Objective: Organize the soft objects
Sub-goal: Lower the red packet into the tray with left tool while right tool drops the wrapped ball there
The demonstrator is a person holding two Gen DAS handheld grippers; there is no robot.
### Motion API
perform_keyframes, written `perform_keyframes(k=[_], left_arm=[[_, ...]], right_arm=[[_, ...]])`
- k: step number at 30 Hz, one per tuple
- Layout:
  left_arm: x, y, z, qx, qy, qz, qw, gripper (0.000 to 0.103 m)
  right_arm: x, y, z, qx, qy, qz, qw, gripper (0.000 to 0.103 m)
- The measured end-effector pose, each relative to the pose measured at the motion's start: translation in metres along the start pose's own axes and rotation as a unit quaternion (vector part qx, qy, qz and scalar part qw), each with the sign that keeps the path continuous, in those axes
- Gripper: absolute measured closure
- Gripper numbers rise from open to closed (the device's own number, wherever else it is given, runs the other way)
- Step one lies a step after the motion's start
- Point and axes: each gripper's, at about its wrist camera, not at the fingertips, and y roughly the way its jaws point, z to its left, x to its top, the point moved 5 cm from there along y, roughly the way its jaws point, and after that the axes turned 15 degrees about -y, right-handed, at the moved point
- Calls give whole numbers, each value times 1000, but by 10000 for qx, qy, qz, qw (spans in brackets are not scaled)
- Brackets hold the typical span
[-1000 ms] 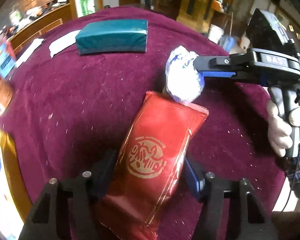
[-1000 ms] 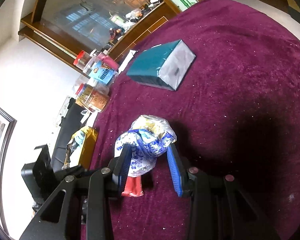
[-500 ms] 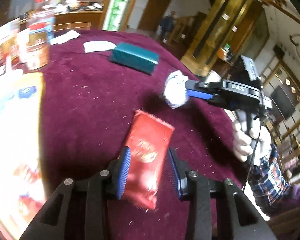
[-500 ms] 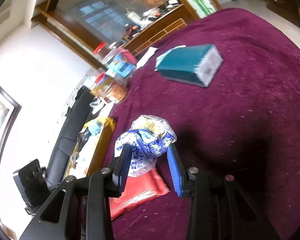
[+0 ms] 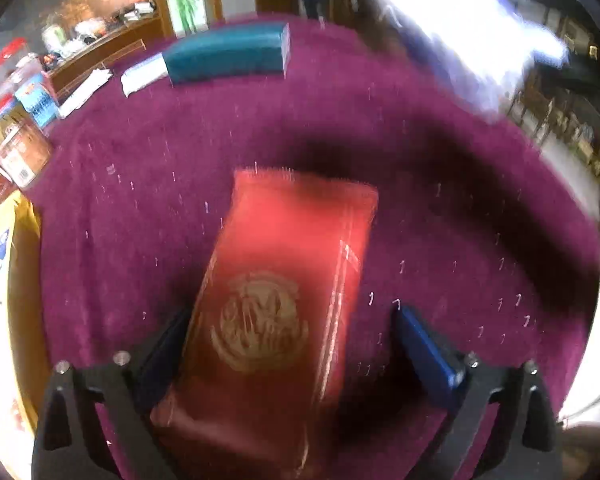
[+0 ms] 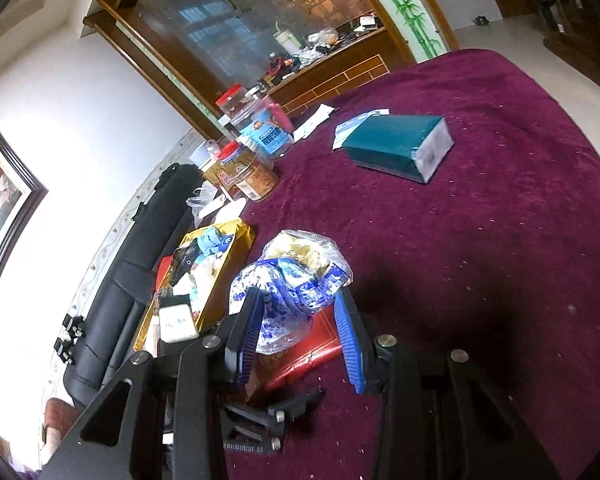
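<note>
The red foil packet (image 5: pixel 276 312) is a long, flat pouch with a gold round emblem and a gold stripe down one side. It lies on the maroon tabletop (image 5: pixel 440 216), its near end between the fingers of the left gripper (image 5: pixel 292 344). Those fingers have just been opening and now stand wide apart: the blue right pad (image 5: pixel 428 344) is clear of the packet, while the left pad sits close against its edge, and contact there cannot be judged.

The right gripper (image 6: pixel 296 320) is clamped on a crumpled clear bag (image 6: pixel 292 284) printed in blue and white with a gold patch on top. It is held above the tabletop, over the red packet, of which only a corner (image 6: pixel 308 360) shows beneath it.

The left wrist view is smeared by motion: the emblem cannot be read, and the bag shows there only as a white and blue blur (image 5: pixel 480 40) at the upper right. The packet's near end is cut off by the frame.

The right wrist view alone shows a gold tray (image 6: pixel 240 240) at the tabletop's left edge, heaped with small packets, and a black sofa (image 6: pixel 140 248) beyond it. Both views show the teal tissue pack (image 6: pixel 392 148) lying far back on the tabletop, well apart from the packet, and the snack jars (image 6: pixel 248 172) at the edge.
</note>
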Motion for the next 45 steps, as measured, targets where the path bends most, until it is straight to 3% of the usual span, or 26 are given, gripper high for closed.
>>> perform_keyframes(k=[1,2,3,4,6,9,13,15,20,27,32,36,39,45], left_arm=[[1,-4,3,30,-92,-55,9999,29],[1,-10,8,-94,-257,-85,9996,38],[1,-19,15,-567,-593,-51,9966,40],[-1,-25,20,-757,-778,-84,9941,41],[-5,-37,29,-650,-877,-268,9937,41],[-17,-55,45,-856,-1257,-429,9874,41],[-35,-93,79,-1321,-1983,-794,9679,41],[-48,-120,101,-1370,-2310,-1080,9572,41],[-66,-166,159,-1050,-2950,-1531,9373,41],[-88,-181,254,3,-3781,-1640,9111,41],[-82,-165,294,570,-3958,-1584,9028,41],[-79,-163,304,678,-3945,-1566,9029,37],[-76,-160,302,797,-3919,-1559,9032,33],[-85,-177,301,667,-4046,-1907,8919,23]], right_arm=[[0,-2,1,-13,-8,-7,10000,67],[-1,-5,2,-16,-21,-15,10000,67],[-2,-6,3,-10,-28,-17,10000,67],[-2,-6,5,7,-35,-19,10000,67],[-1,-3,10,62,-61,-24,10000,67],[0,6,22,172,-113,19,9998,67],[3,20,44,271,-294,127,9991,67],[4,27,54,320,-378,180,9986,67],[7,53,84,523,-573,374,9963,67],[6,101,137,834,-926,722,9896,67],[9,141,174,944,-1206,1024,9829,67],[14,176,201,937,-1479,1268,9764,67],[21,207,221,704,-1820,1387,9709,67],[30,277,238,130,-2318,1788,9561,67]])
